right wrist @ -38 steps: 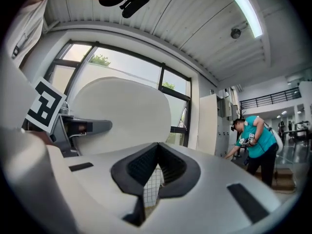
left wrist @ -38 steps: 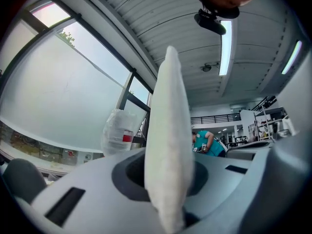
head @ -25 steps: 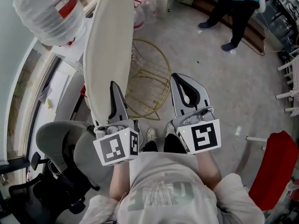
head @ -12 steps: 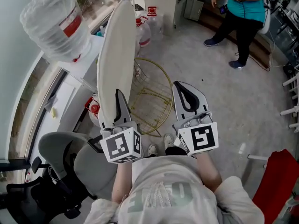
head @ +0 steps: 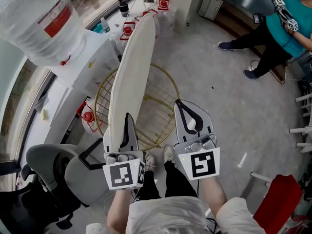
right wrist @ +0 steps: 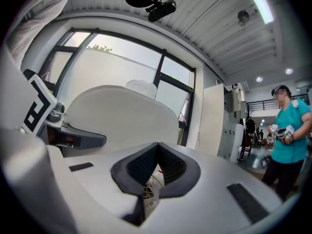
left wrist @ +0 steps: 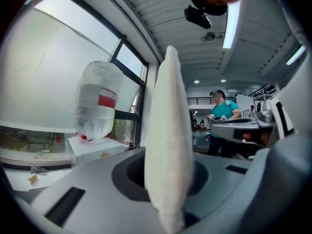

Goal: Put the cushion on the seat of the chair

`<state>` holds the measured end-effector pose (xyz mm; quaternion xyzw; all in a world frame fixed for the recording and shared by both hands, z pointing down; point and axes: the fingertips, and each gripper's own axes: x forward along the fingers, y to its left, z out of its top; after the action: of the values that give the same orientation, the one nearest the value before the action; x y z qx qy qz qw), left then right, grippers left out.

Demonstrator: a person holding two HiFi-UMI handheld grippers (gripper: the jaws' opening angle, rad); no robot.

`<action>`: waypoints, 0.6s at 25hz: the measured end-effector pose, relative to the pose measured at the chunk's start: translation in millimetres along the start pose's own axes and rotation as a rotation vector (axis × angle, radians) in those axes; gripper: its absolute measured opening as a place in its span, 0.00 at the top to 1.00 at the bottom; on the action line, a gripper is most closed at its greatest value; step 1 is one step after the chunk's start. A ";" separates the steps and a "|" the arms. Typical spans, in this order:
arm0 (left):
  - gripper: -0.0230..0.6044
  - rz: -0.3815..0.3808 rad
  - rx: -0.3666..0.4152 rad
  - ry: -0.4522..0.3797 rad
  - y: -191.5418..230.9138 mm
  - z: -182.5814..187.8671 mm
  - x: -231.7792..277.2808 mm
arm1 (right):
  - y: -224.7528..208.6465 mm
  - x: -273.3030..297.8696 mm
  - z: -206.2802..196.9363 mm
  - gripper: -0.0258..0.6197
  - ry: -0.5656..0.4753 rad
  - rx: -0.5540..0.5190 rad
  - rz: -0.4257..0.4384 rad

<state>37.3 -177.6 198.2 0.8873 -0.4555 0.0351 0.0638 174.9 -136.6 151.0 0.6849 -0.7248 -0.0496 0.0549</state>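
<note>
Gripping the lower edge of the cushion (head: 129,77), the left hand-held gripper (head: 123,126) has its jaws clenched on the padding, which fills the gap between them in the left gripper view. The cushion stands on edge, a long pale disc that reaches up and away from the jaws. It hangs above the gold wire chair (head: 155,112) and does not yet rest on it. Holding it by one rim probably keeps the whole pad clear of the frame until it can be tipped flat over the round seat, which looks about its shape.

The right hand-held gripper (head: 183,108) is just beside the left one, on the open side of the cushion. Its jaws are pressed together at the tips with nothing between them, so it seems free to steady or press the pad down later.

The wire chair sits on the floor (head: 219,82) straight ahead of the person's shoes (head: 168,152), and its seat looks bare. To the left, close to the chair, stand a red-capped jug (head: 87,116) and a white water dispenser (head: 87,57) that carries a big upturned bottle (head: 39,18). These could catch the cushion's far edge if it swings that way. A grey office chair (head: 73,172) crowds the near left. Another person in a teal top (head: 278,33) stands well apart at the far right, out of the way.
</note>
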 end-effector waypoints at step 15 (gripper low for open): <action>0.88 -0.207 -0.406 0.273 -3.1 -208.1 38.2 | 9.3 4.7 -210.2 0.93 0.223 0.131 0.025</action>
<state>61.2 -176.4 408.5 0.8852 -0.3473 0.0558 0.3045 196.5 -140.1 360.3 0.6793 -0.7243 0.0747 0.0910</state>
